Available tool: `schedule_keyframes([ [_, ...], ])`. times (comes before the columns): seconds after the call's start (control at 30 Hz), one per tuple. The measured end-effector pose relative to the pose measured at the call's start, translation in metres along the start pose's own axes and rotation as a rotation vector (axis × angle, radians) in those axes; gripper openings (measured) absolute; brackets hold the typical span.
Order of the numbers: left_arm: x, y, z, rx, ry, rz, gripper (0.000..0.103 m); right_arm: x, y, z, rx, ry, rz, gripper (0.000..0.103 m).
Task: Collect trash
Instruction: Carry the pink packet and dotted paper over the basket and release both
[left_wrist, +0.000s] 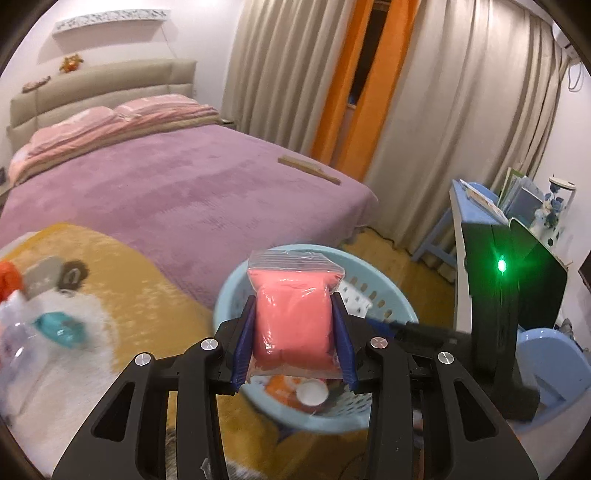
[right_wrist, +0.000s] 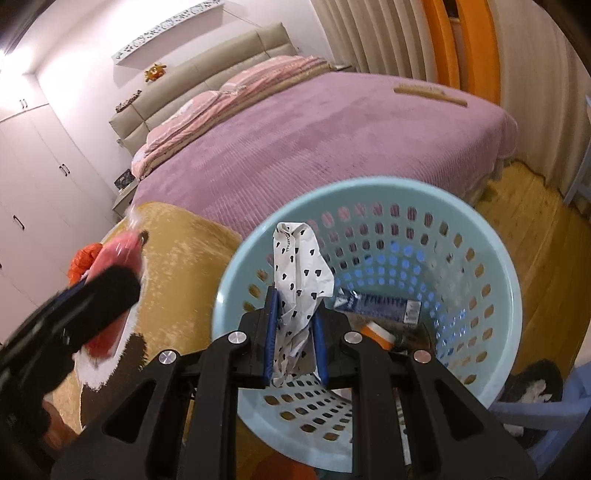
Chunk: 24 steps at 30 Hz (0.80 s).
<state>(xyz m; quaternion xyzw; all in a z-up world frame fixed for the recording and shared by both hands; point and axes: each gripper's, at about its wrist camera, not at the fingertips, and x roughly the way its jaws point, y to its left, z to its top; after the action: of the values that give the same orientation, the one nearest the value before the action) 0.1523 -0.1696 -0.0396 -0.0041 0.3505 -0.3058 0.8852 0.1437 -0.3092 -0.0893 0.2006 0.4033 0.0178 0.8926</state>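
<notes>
My left gripper (left_wrist: 293, 332) is shut on a clear zip bag of pink filling (left_wrist: 291, 314) and holds it over the near rim of a light blue perforated basket (left_wrist: 402, 306). My right gripper (right_wrist: 295, 343) is shut on a crumpled white wrapper with black hearts (right_wrist: 301, 266) and holds it above the same basket (right_wrist: 491, 258). Inside the basket lie a blue box (right_wrist: 380, 306) and an orange item (right_wrist: 376, 332). The left gripper with the pink bag (right_wrist: 110, 266) shows blurred at the left of the right wrist view.
A bed with a purple cover (left_wrist: 184, 184) stands behind the basket. More trash, an orange bag (left_wrist: 9, 280) and a teal wrapper (left_wrist: 61, 325), lies on the yellow-and-white rug (left_wrist: 129, 288) to the left. A blue stool (left_wrist: 546, 373) and desk (left_wrist: 469, 206) stand at the right.
</notes>
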Motion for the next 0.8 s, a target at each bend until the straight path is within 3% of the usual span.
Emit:
schedule_keyframes([
  [0.27, 0.041, -0.007, 0.004, -0.005, 0.072, -0.02, 0.038, 0.009, -0.018, -0.01, 0.034, 0.051, 0.018, 0.02],
  [0.3, 0.042, -0.006, 0.002, -0.009, 0.078, -0.021, 0.042, 0.009, -0.02, -0.01, 0.038, 0.057, 0.021, 0.028],
  [0.33, 0.043, -0.005, 0.001, -0.016, 0.084, -0.021, 0.053, 0.01, -0.023, -0.011, 0.05, 0.064, 0.026, 0.045],
  [0.4, 0.046, 0.001, 0.0, -0.036, 0.082, -0.009, 0.064, 0.007, -0.028, -0.013, 0.068, 0.054, 0.02, 0.063],
  [0.63, 0.038, 0.009, -0.007, -0.065, 0.079, -0.006, 0.067, -0.004, -0.032, -0.016, 0.075, 0.04, 0.003, 0.064],
  [0.8, 0.013, 0.011, -0.012, -0.052, 0.034, 0.01, 0.071, -0.015, -0.019, -0.014, 0.033, 0.012, 0.001, 0.064],
])
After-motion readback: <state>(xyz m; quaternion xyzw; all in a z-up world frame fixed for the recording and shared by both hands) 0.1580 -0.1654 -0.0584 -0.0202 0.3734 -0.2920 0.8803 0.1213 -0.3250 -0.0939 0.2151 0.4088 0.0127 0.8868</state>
